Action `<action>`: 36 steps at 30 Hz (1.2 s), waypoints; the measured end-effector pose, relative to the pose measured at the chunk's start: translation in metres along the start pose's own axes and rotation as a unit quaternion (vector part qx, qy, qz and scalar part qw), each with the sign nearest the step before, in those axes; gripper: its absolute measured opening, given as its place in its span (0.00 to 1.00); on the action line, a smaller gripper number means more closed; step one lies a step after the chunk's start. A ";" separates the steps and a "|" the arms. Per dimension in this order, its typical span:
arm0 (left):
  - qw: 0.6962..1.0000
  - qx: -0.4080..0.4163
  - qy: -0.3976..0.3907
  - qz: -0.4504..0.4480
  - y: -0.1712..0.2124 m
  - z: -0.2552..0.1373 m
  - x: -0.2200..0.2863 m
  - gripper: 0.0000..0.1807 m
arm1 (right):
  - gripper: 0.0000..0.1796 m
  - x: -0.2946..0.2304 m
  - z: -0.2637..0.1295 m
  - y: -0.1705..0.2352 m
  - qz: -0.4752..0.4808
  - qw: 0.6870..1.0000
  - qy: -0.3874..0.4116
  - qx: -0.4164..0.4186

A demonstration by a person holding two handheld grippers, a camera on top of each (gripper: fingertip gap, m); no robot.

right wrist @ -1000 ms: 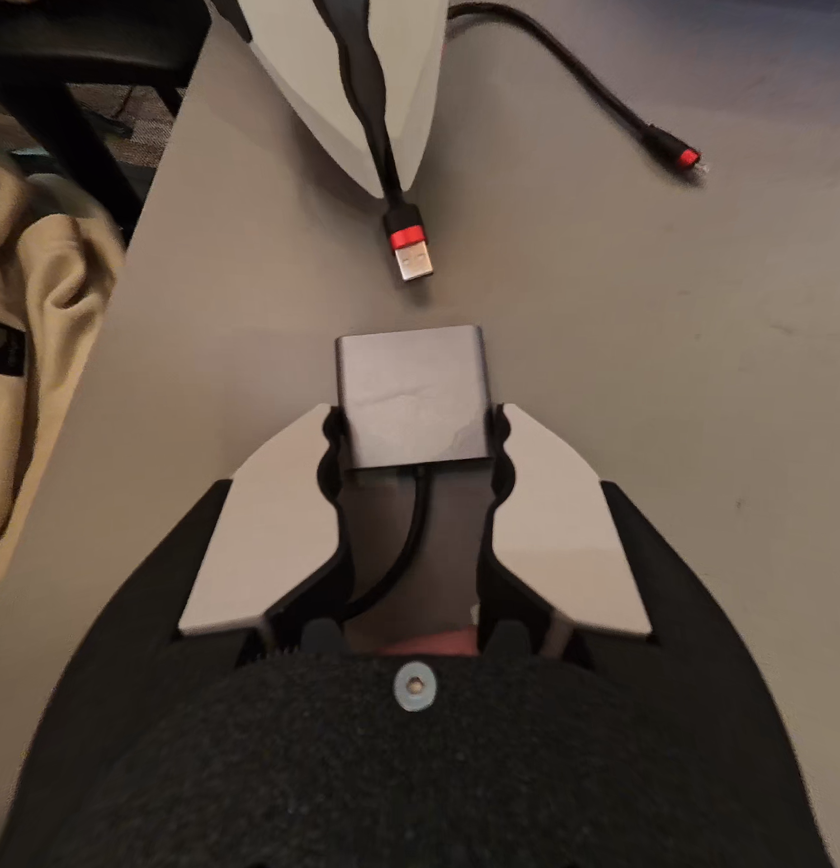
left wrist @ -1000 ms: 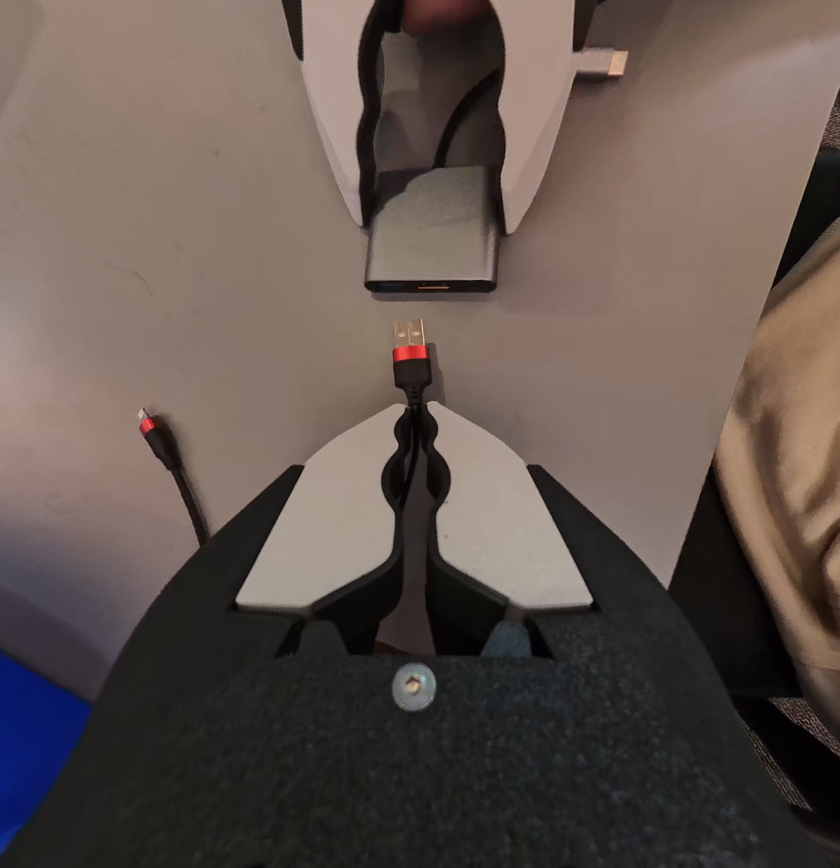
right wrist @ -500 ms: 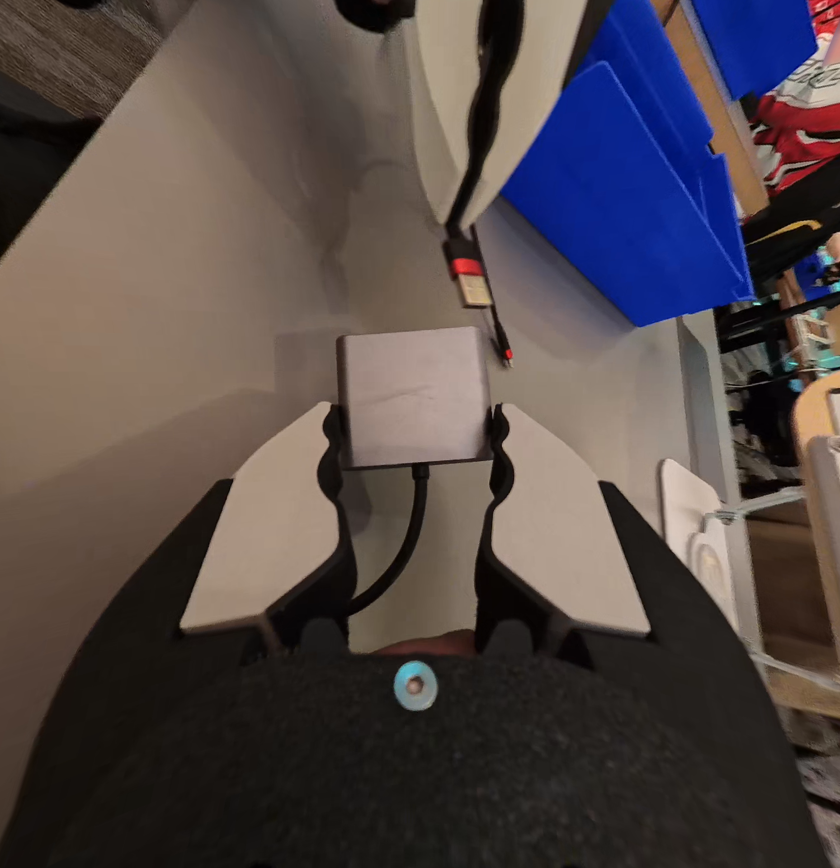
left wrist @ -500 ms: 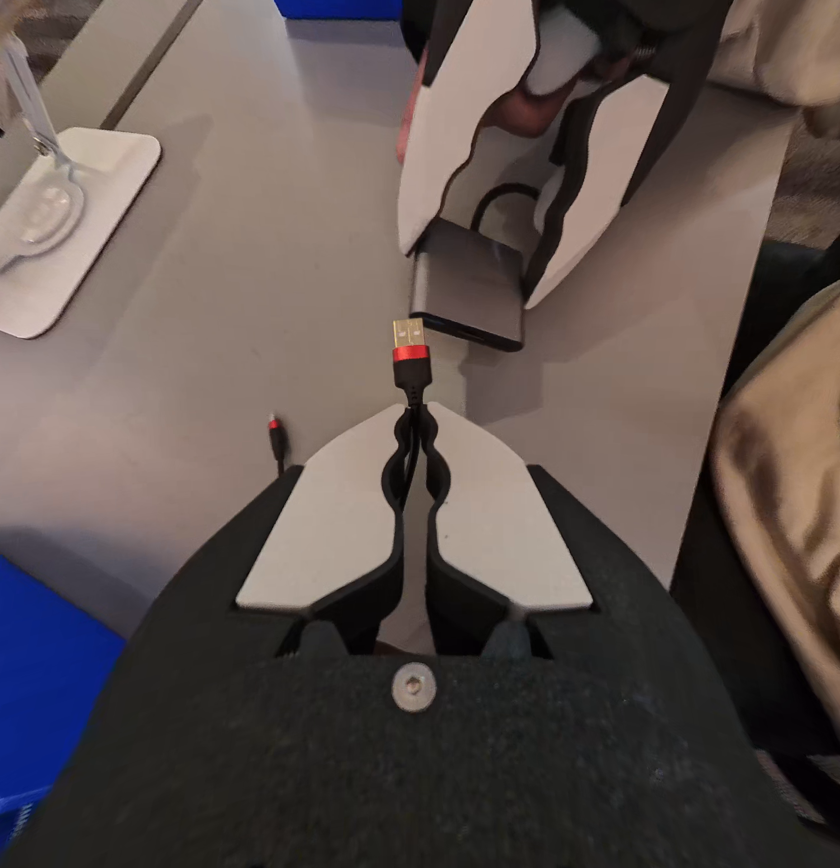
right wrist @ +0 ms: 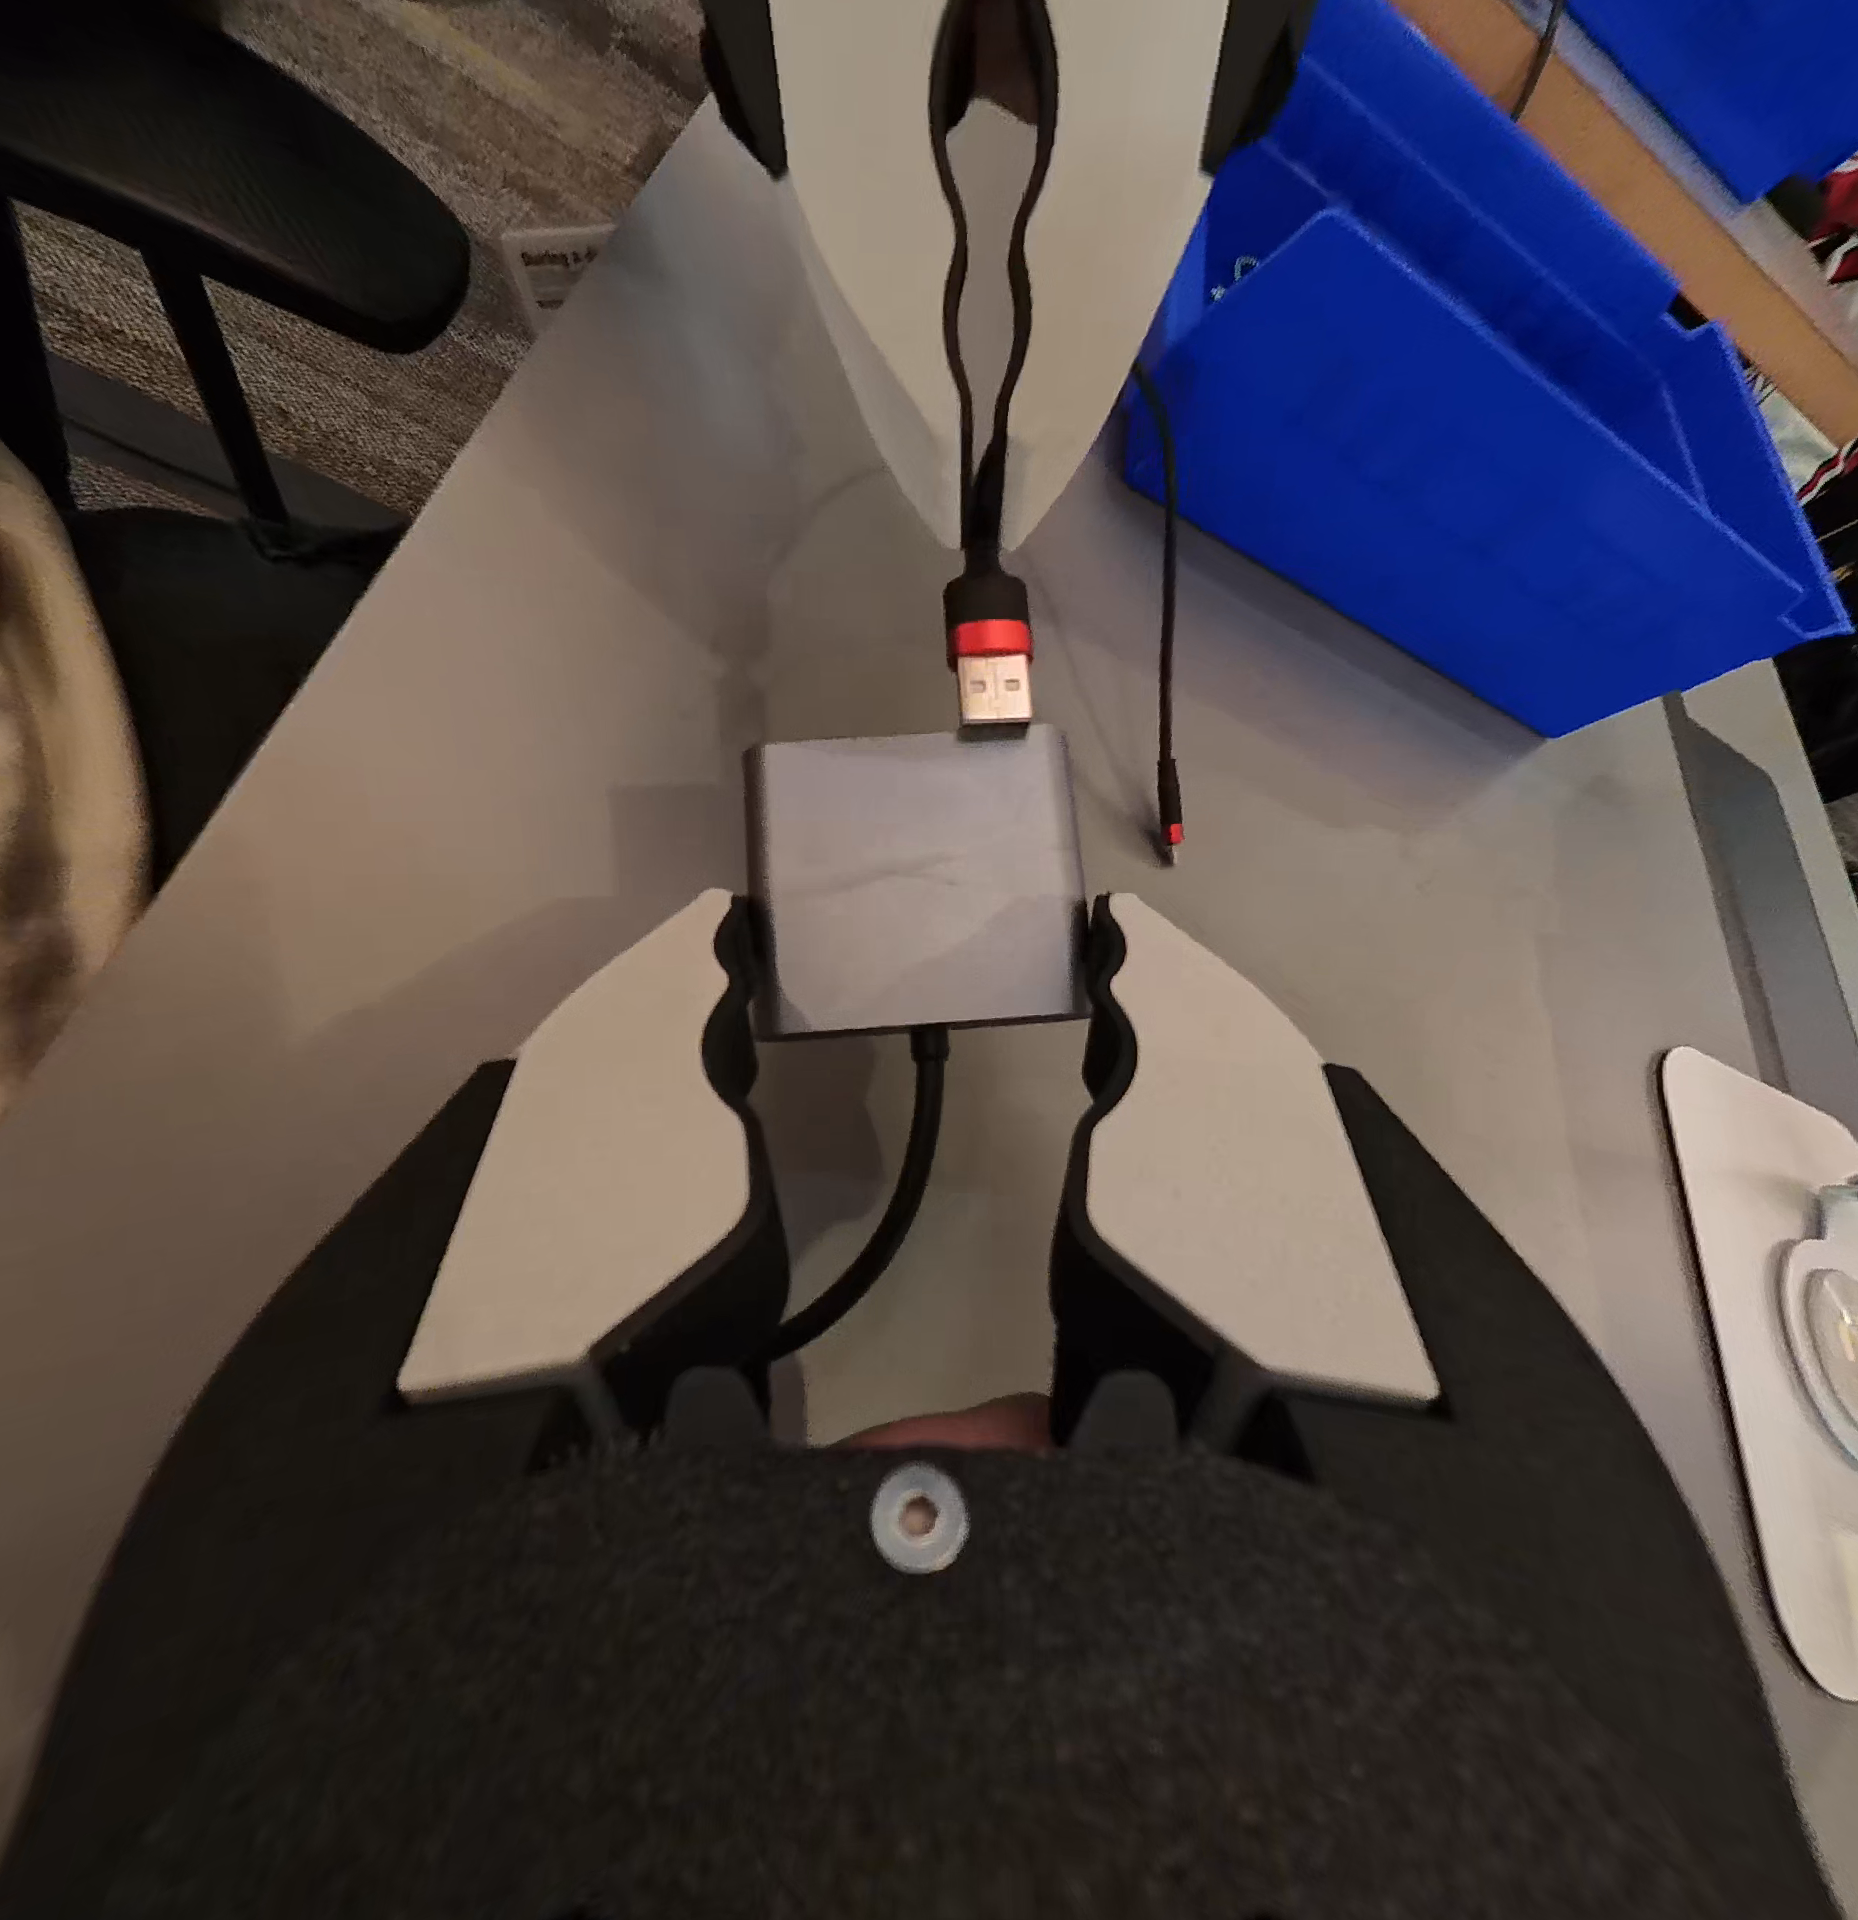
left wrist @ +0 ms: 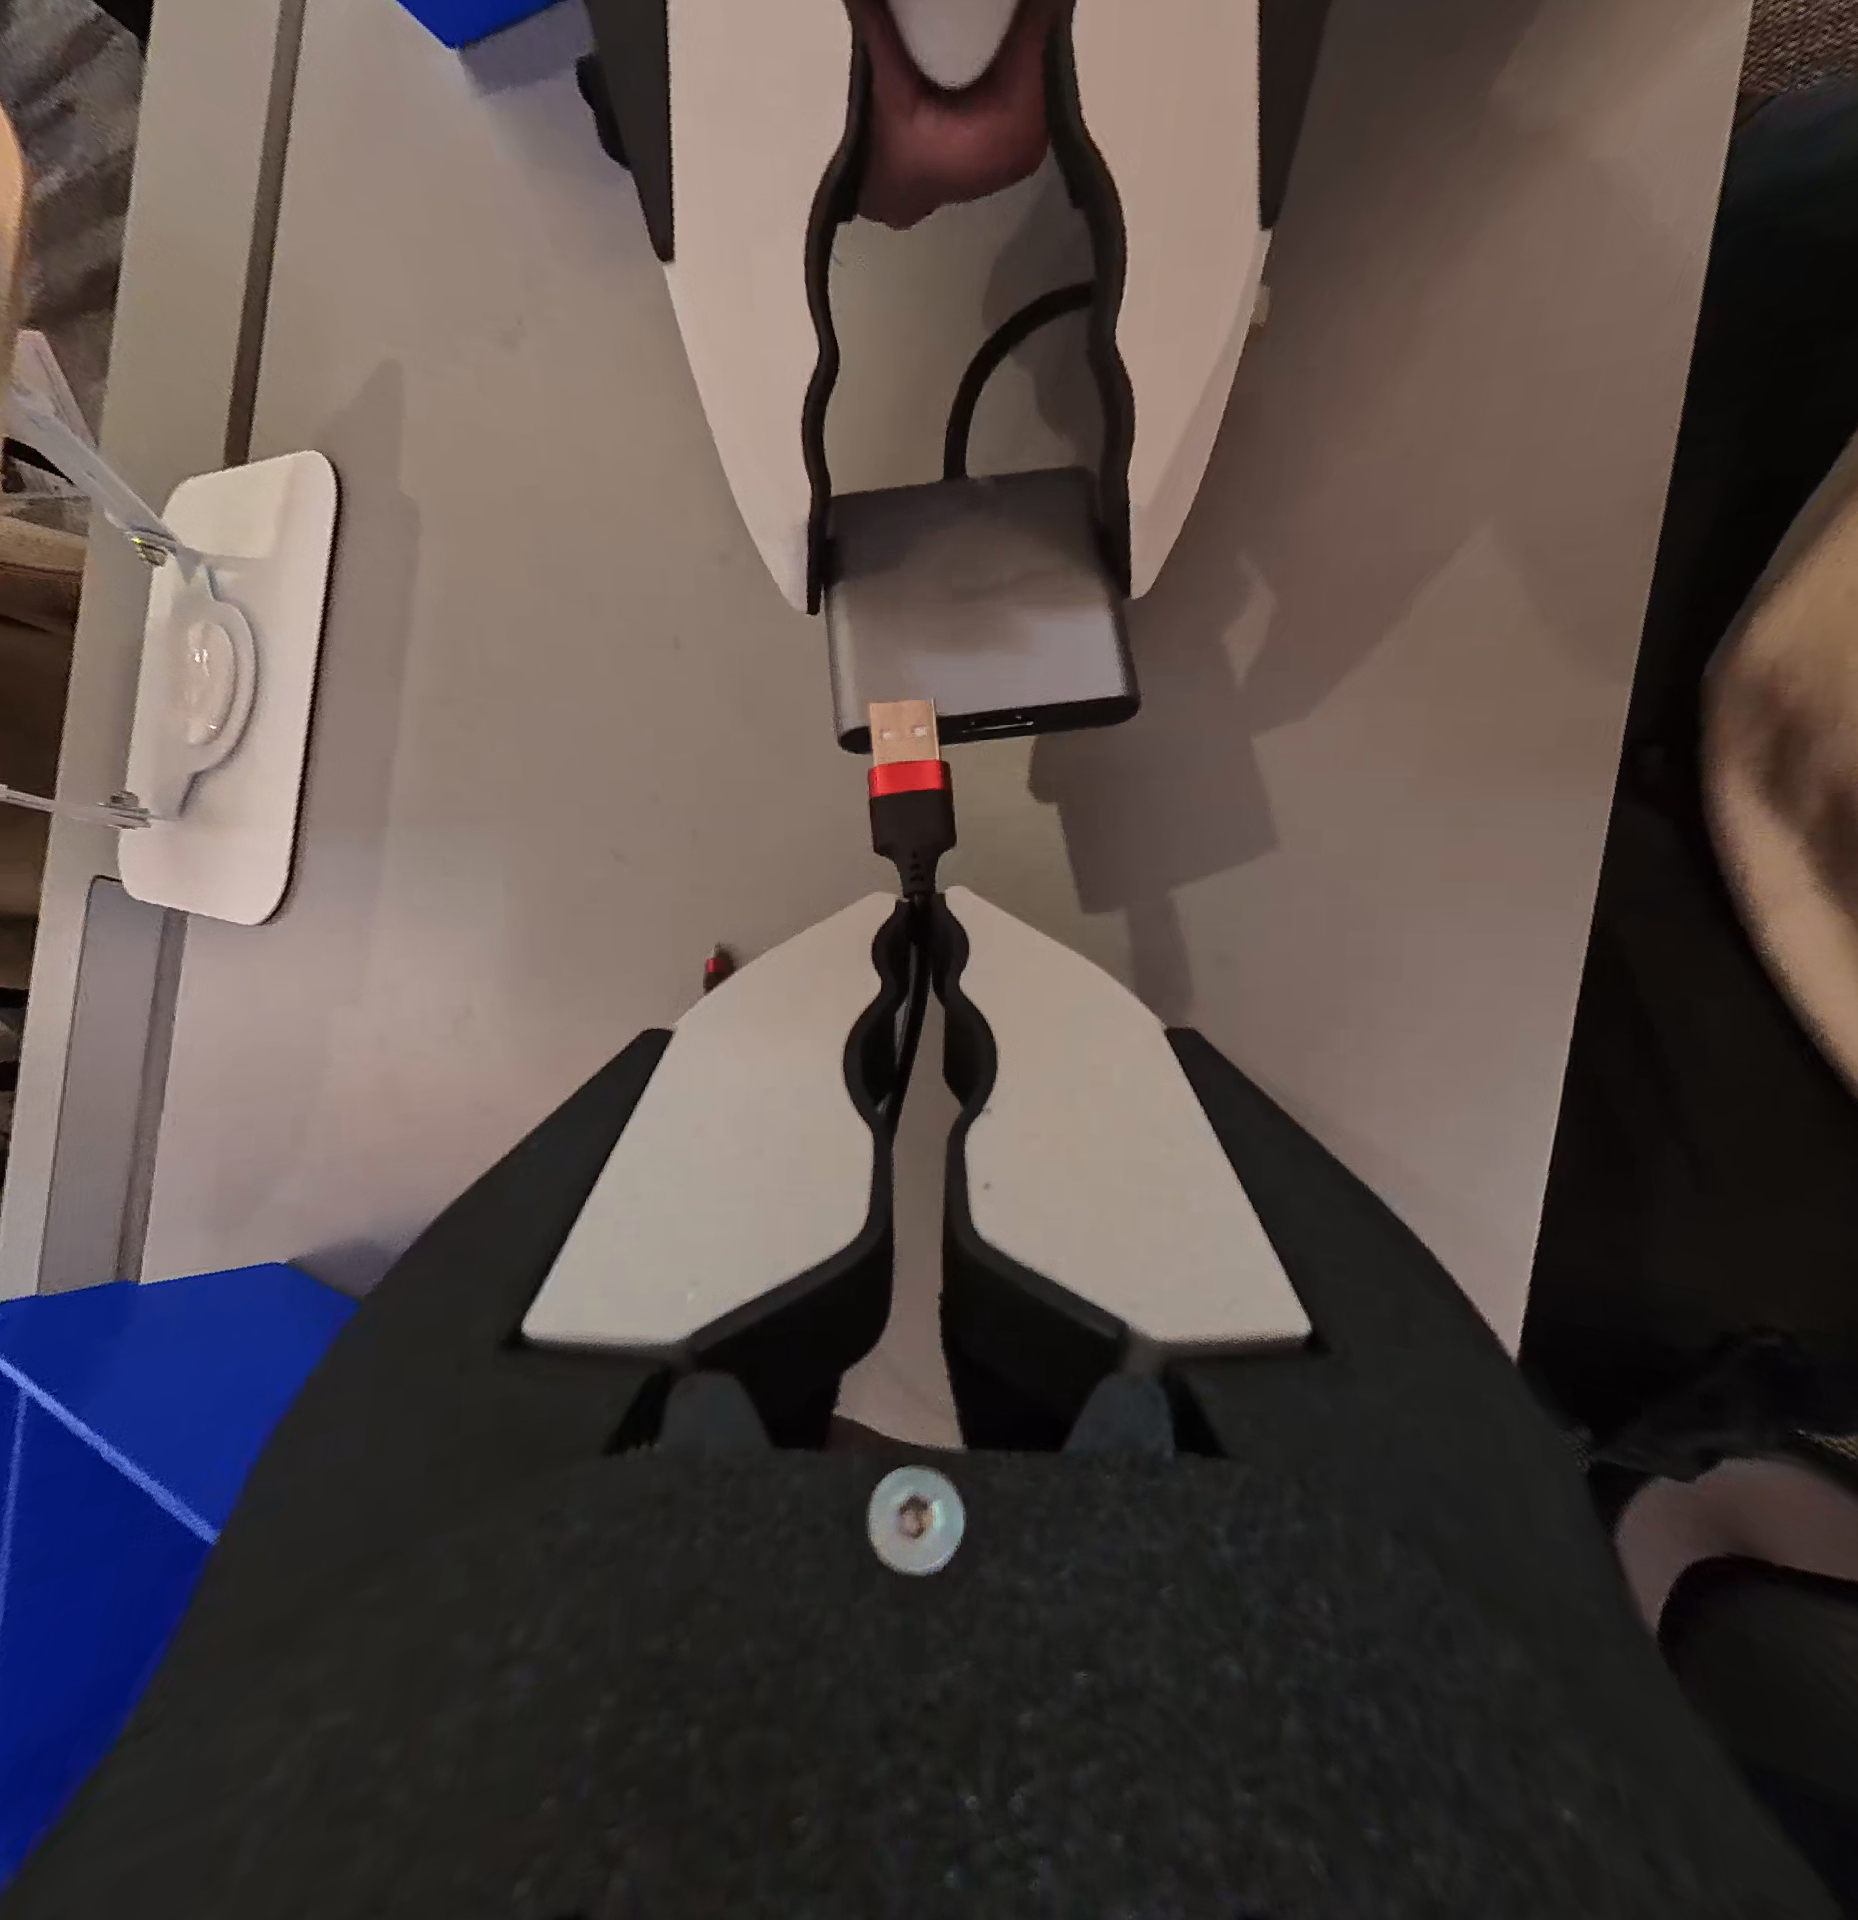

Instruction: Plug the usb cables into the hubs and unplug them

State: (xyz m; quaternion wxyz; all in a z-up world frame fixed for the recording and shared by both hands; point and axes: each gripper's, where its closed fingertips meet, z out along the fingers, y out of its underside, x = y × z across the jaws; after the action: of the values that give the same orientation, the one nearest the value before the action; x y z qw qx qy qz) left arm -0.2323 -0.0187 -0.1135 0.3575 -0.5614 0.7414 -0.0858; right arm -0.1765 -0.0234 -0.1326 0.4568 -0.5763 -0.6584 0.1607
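Your left gripper [left wrist: 917, 896] is clenched on the cable [left wrist: 909, 997] just behind the plug [left wrist: 906, 774], which juts out ahead of the jaws with its metal tip at the hub's port face; whether it has entered, you cannot tell. Your right gripper [right wrist: 912, 914] grasps the hub [right wrist: 917, 883] by its two side edges, jaws spread to its width. The hub looks light, rigid and smooth, so it may slip backwards under push. The cable is limp: holding it behind the plug lets the plug wobble, so gripping the plug's stiff black body would likely steer better. The blue bins [right wrist: 1476, 468] lie beyond the jaws, right; their contents are hidden.
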 end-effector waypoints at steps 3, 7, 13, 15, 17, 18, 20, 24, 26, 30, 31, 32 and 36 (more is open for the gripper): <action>1.000 -0.003 0.002 -0.003 0.001 0.003 0.000 0.02 | 0.34 -0.002 0.000 0.001 0.003 1.000 -0.007 -0.002; 1.000 -0.016 -0.002 -0.011 0.007 0.003 -0.003 0.02 | 0.34 -0.003 0.001 0.001 -0.001 1.000 -0.008 -0.003; 1.000 -0.016 0.008 -0.013 0.009 0.004 0.002 0.02 | 0.34 -0.001 -0.002 -0.002 0.009 1.000 -0.007 0.008; 1.000 -0.012 0.006 -0.012 0.007 0.004 0.002 0.02 | 0.34 -0.003 -0.001 -0.001 0.007 1.000 -0.010 0.004; 1.000 -0.015 0.007 -0.013 0.007 0.004 0.002 0.02 | 0.34 -0.003 0.001 0.000 0.004 1.000 -0.009 -0.002; 1.000 -0.017 0.008 -0.013 0.007 0.004 0.002 0.02 | 0.34 -0.003 0.001 0.001 0.004 1.000 -0.008 -0.003; 1.000 -0.023 0.010 -0.013 0.009 0.006 0.003 0.02 | 0.34 -0.003 0.001 0.000 0.004 1.000 -0.008 -0.001; 0.999 -0.033 0.017 -0.012 0.012 0.009 0.006 0.02 | 0.34 -0.006 0.003 0.002 0.004 1.000 -0.014 -0.008; 0.999 -0.037 0.016 -0.011 0.013 0.009 0.006 0.02 | 0.34 -0.007 0.005 0.003 0.005 1.000 -0.019 -0.011; 0.998 -0.056 0.014 -0.002 0.016 0.014 0.008 0.02 | 0.34 -0.010 0.007 0.006 0.013 0.999 -0.030 -0.022; 0.998 -0.061 0.014 0.001 0.016 0.016 0.009 0.02 | 0.34 -0.010 0.008 0.008 0.013 0.999 -0.030 -0.029; 0.998 -0.066 0.014 0.003 0.016 0.018 0.009 0.02 | 0.34 -0.011 0.010 0.011 0.014 0.999 -0.031 -0.040; 0.998 -0.063 0.003 -0.005 0.015 0.024 0.005 0.02 | 0.34 -0.009 0.011 0.019 0.019 0.998 -0.027 -0.062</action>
State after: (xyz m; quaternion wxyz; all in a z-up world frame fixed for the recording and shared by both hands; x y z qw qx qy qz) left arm -0.2293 -0.0111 -0.1404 0.3192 -0.5859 0.7437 -0.0426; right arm -0.1743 -0.0226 -0.1560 0.3991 -0.6109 -0.6684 0.1438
